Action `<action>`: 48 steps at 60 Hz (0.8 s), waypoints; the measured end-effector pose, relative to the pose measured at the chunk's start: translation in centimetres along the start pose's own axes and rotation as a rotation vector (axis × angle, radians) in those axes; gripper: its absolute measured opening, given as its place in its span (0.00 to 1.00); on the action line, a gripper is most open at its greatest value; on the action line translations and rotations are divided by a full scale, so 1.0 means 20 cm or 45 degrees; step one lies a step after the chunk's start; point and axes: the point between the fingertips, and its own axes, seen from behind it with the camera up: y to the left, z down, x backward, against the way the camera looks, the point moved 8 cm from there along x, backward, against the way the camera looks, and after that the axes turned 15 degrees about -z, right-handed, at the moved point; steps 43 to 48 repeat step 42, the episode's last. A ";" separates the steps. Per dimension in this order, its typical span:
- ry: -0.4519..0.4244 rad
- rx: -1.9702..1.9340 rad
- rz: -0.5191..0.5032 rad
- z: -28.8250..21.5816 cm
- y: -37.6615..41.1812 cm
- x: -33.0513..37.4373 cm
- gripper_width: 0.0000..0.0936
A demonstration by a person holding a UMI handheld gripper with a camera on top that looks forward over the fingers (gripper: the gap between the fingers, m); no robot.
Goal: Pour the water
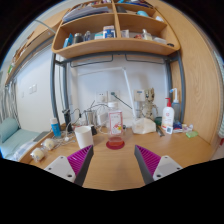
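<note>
My gripper [114, 162] is open and empty above the wooden desk [115, 165], with its magenta pads [81, 158] wide apart. Just beyond the fingers a small clear cup stands on a red coaster [116, 142]. A white cup [84, 136] stands to the left of it. A metal kettle-like vessel [92, 118] sits farther back against the wall. Nothing is between the fingers.
A white bottle with a red pump [168, 117] stands at the right. Small bottles [56, 129] and a white plate with items [37, 152] are at the left. A crumpled white thing [144, 126] lies behind the coaster. Wooden shelves [115, 45] hang above.
</note>
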 end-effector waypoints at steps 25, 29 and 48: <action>-0.044 0.070 0.096 0.02 -0.05 0.34 0.91; -0.047 0.082 0.115 0.02 -0.08 0.37 0.91; -0.044 0.066 0.150 0.05 -0.15 0.40 0.91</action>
